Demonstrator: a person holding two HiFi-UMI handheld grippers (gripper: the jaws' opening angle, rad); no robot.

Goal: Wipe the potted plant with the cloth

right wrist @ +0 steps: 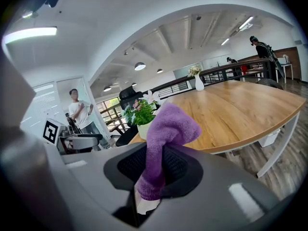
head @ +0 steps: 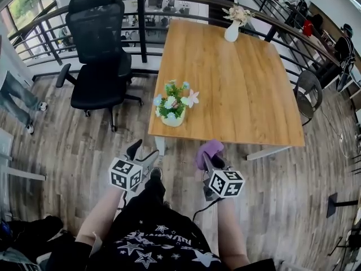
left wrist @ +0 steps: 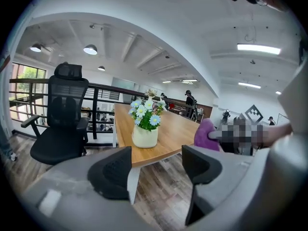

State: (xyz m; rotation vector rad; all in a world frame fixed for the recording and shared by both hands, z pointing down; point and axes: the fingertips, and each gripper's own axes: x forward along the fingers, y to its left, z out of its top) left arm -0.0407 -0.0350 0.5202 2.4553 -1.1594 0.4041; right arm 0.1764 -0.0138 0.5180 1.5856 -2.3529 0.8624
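A potted plant with pale blue and white flowers in a cream pot stands near the front left corner of the wooden table. It also shows in the left gripper view as the potted plant and in the right gripper view as the potted plant. My right gripper is shut on a purple cloth, short of the table's front edge. The purple cloth bulges above its jaws. My left gripper is open with nothing between its fingers, below and left of the plant, over the floor.
A black office chair stands left of the table. A white vase of dried flowers sits at the table's far edge. A dark railing runs behind. People stand at the far right and left edges.
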